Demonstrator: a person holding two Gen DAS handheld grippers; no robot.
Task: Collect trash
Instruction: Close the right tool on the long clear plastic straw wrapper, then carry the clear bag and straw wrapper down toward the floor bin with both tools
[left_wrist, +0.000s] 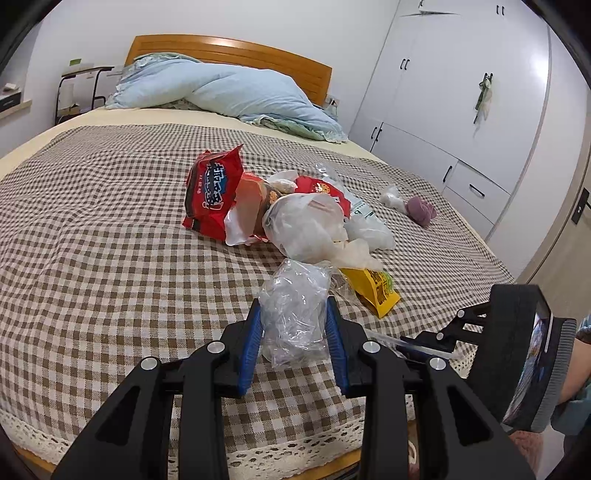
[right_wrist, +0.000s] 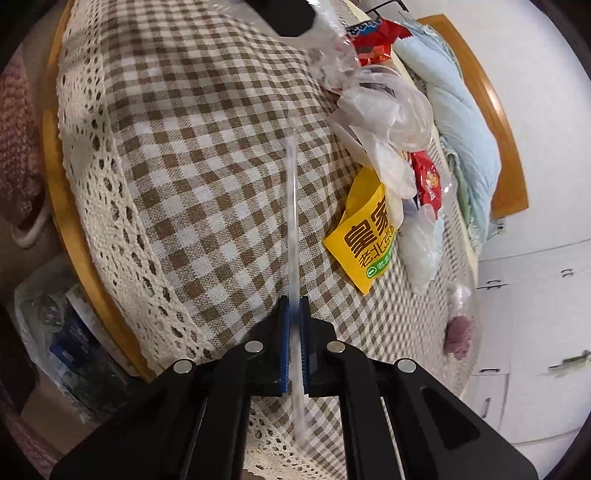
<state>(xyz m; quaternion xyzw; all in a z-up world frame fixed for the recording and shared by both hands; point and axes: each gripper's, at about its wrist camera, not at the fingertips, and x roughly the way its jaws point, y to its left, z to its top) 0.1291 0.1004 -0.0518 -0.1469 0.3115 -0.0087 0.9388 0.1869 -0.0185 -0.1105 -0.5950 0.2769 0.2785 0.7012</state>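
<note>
Broadly, the bed with its brown-and-white checked, lace-edged cover (left_wrist: 110, 229) fills both views, a crumpled pale-blue quilt (left_wrist: 229, 92) heaped against the orange wooden headboard (left_wrist: 236, 51). Near the middle of that cover sits the trash heap: a torn red noodle packet (left_wrist: 212, 192) on the headboard side, a bunched translucent white plastic bag (left_wrist: 306, 229) just beside it, a smaller red snack wrapper (left_wrist: 321, 188) behind, and a yellow paper packet with dark characters (left_wrist: 380, 291) half under the white bag, towards the foot of the bed. Farther along the cover, towards the white wardrobe, lie a small white wad and a mauve knitted lump (left_wrist: 421, 210), apart from the heap.

The left gripper (left_wrist: 295, 332) is clamped on a crumpled clear plastic bag (left_wrist: 295, 314) – its blue pads press both sides. The right gripper (right_wrist: 294, 332), over the lace edge at the foot of the bed, has its jaws pinched together on a thin clear plastic strip (right_wrist: 293, 206) – this runs up from the pads over the checked cover.
</note>
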